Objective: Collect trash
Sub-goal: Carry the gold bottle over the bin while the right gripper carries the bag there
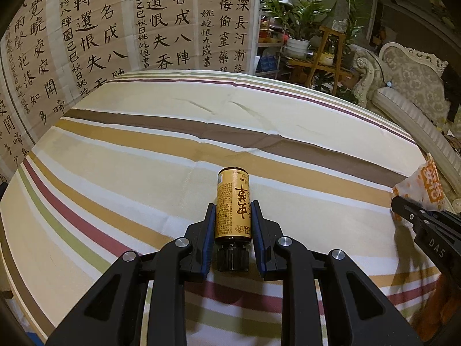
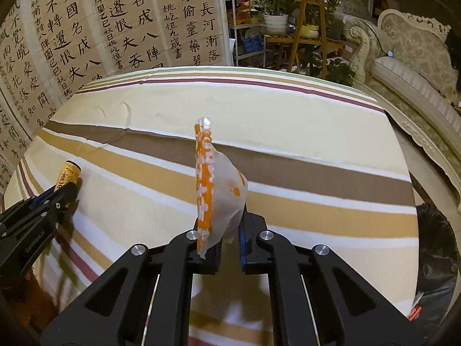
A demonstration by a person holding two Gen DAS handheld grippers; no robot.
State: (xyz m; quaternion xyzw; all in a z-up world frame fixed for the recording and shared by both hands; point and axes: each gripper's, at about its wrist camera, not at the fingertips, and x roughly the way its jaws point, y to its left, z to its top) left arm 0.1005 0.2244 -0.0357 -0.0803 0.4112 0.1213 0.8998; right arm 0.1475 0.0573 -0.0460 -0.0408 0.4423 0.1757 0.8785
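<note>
Evidently both claws had already taken their trash. The left claw (image 1: 233,219) was pinching a small yellow bottle (image 1: 232,206) by its sides, black cap toward the camera and base pointing away, so the pads bore on the straight label and not the narrow neck. The right claw (image 2: 229,239) was pressed together on the lower end of an orange-and-white wrapper (image 2: 214,184), which stood up thin and edgewise above the fingers, a sensible hold for something so limp. Outward from there, the striped tabletop (image 1: 144,150) lay bare toward its far edge and left corner, leaving free room to swing either hand. A black rubbish bag (image 2: 438,259) sat just past the right edge of the tabletop, probably where both pieces belonged; the wrapper was nearer it. A calligraphy screen (image 1: 115,28) closed off the far left side.
</note>
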